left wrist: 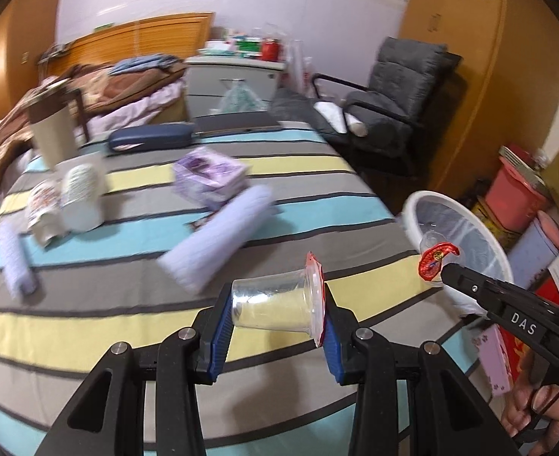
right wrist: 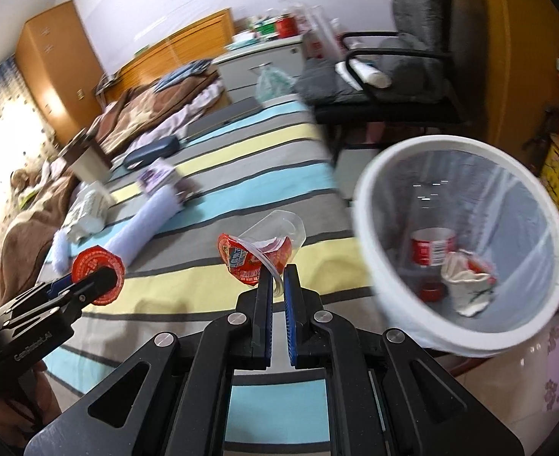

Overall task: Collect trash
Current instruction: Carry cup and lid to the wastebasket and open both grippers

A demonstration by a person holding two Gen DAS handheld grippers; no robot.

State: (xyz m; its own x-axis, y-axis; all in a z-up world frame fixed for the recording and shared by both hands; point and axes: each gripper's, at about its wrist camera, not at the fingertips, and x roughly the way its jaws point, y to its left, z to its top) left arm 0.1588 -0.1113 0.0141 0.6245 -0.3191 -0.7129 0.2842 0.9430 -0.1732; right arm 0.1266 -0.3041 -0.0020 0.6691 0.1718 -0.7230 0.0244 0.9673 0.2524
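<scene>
Over the striped bed, left gripper [left wrist: 277, 317] clamps a clear cup [left wrist: 275, 306] sideways; right gripper [right wrist: 277, 279] pinches another cup [right wrist: 270, 245] by its rim. Bin [right wrist: 378, 186] sits just right: probably carry each over the opening first, then release.

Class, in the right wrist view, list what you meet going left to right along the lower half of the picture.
Left tongs gripping a red-lidded cup → right tongs pinching a clear cup → white bin holding a red can and crumpled wrapper.
</scene>
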